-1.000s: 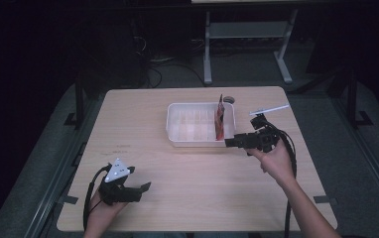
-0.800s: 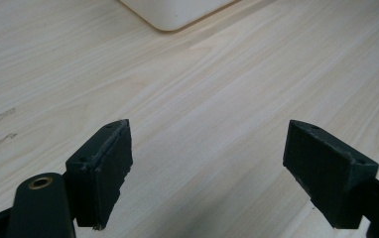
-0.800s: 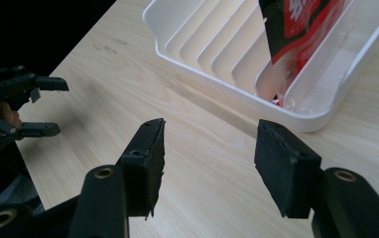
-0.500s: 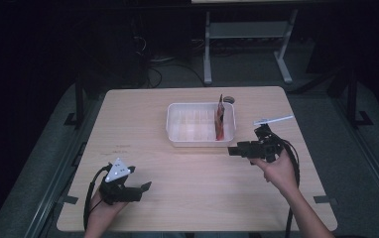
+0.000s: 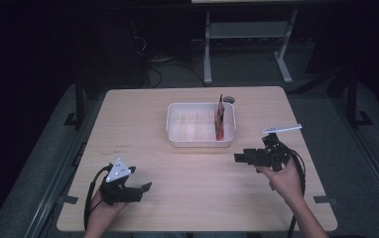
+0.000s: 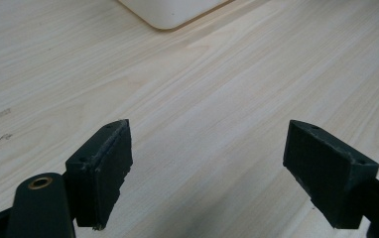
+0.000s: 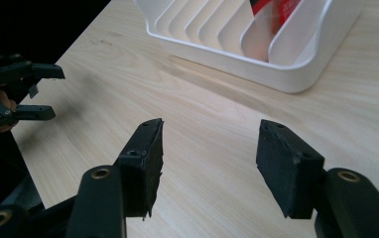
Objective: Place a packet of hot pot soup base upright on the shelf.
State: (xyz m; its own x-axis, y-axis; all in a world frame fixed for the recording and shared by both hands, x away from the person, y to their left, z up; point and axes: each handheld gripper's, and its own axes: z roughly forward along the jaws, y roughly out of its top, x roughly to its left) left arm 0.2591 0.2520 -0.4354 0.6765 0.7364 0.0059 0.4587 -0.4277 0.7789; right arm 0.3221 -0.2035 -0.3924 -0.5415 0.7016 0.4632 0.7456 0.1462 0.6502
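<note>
We see 1 red packet [image 5: 220, 119], prob. a sachet, standing in the rack [image 5: 177, 130] at 12; both grippers, left [image 5: 139, 188] and right [image 5: 240, 158], gape empty.

The pale, light-wood tabletop [image 5: 187, 163] had a fine straight grain running across it, with a couple of small dark scuff marks near its left edge. The white ribbed plastic rack tray [image 5: 177, 131] was plain white all over, ridges included. Tucked at its right end was a flat red packet [image 5: 220, 121] with a bit of white on it; up close it looked red with a pale patch. A small dark grey round thing [image 5: 228, 99] sat at the worktop's far edge. The left black two-jaw gripper [image 5: 140, 188] was matte black with a light grey triangular plate [image 5: 118, 171] on top. The right black two-jaw gripper [image 5: 241, 157] was all black, with brass-coloured rivets, and carried a white strip [image 5: 282, 129].
</note>
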